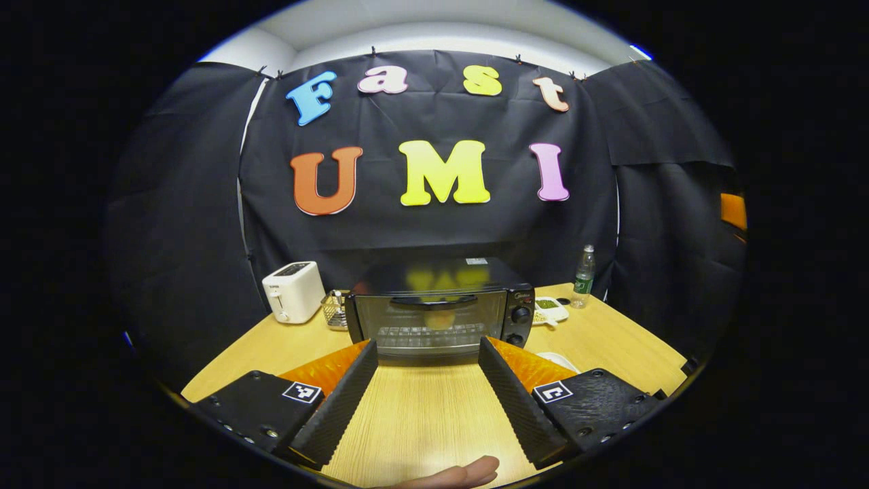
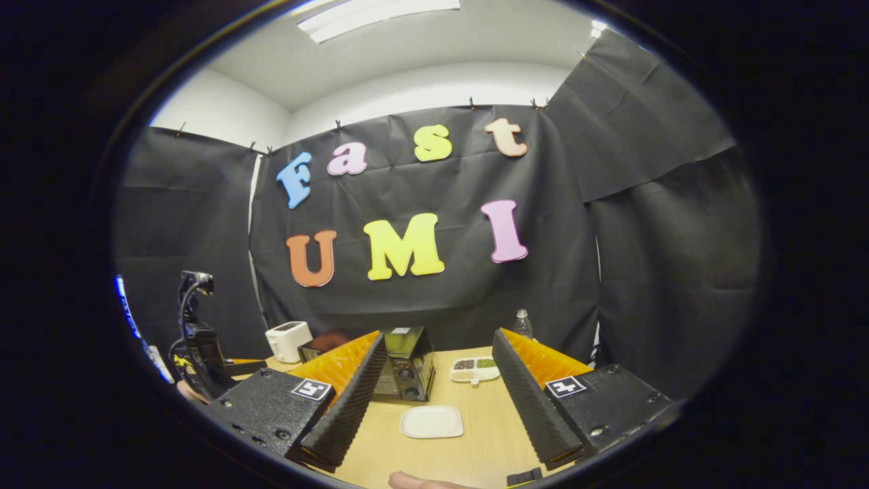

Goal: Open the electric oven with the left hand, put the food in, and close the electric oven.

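The black electric oven [image 1: 438, 309] stands mid-table with its glass door closed, and a pale yellowish item [image 1: 440, 318] shows dimly through the glass above the rack. My left gripper [image 1: 428, 341] is open just in front of the door, nothing between its fingers. In the right gripper view the oven [image 2: 405, 363] sits left of centre, seen from its knob side. A white plate [image 2: 432, 421] with nothing on it lies in front of it. My right gripper [image 2: 439, 336] is open above the plate and holds nothing. The left gripper's body [image 2: 200, 346] is at the far left.
A white toaster [image 1: 293, 291] and a wire basket [image 1: 334, 309] stand left of the oven. A divided dish [image 1: 550, 310] and a bottle [image 1: 584, 276] are to its right. Black cloth walls close in the table. A thumb [image 1: 461, 474] shows at the bottom edge.
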Motion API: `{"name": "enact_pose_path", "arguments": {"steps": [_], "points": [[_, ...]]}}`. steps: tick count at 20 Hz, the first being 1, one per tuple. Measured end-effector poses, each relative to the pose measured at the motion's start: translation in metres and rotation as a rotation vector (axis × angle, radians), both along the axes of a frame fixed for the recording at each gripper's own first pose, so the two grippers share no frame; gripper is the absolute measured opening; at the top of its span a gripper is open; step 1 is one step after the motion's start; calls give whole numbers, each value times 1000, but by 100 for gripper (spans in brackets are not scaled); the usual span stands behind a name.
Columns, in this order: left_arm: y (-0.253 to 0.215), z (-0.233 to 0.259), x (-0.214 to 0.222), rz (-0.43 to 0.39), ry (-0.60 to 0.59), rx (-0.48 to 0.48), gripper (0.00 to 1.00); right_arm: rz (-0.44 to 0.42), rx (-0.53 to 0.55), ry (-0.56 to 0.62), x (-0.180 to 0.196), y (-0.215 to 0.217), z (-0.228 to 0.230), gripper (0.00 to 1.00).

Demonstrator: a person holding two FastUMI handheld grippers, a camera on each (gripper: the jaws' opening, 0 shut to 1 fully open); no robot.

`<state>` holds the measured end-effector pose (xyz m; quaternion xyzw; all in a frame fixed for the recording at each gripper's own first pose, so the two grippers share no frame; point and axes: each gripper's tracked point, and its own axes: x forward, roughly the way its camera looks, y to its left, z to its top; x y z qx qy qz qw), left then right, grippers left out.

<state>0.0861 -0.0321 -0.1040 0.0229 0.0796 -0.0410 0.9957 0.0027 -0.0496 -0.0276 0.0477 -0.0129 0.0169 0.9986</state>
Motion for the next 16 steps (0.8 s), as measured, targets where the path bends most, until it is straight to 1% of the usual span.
{"name": "enact_pose_path", "arguments": {"steps": [3, 4, 6, 8, 9, 10, 11, 13, 16], "points": [[-2, 21, -25, 2, -66, -35, 97, 1, -20, -8, -14, 4, -4, 96], [-2, 27, -34, 5, -83, -54, 100, -8, -30, -10, -18, 4, -7, 96], [-2, 35, -49, 10, -119, -79, 100, -27, -46, -9, -24, 1, -19, 96], [0, 41, -65, 12, -157, -83, 100, -36, -60, 7, -26, 4, -35, 96], [2, 41, -70, 16, -164, -80, 97, -35, -69, 20, -27, 6, -42, 96], [4, 41, -77, 22, -167, -80, 89, -31, -82, 35, -27, 7, -49, 96], [3, 41, -84, 23, -166, -82, 98, -32, -99, 46, -26, 8, -55, 96], [4, 42, -96, 20, -167, -76, 97, -45, -128, 48, -28, 6, -55, 96], [8, 47, -108, 38, -187, -65, 97, -51, -144, 42, -29, 7, -58, 96]]}}
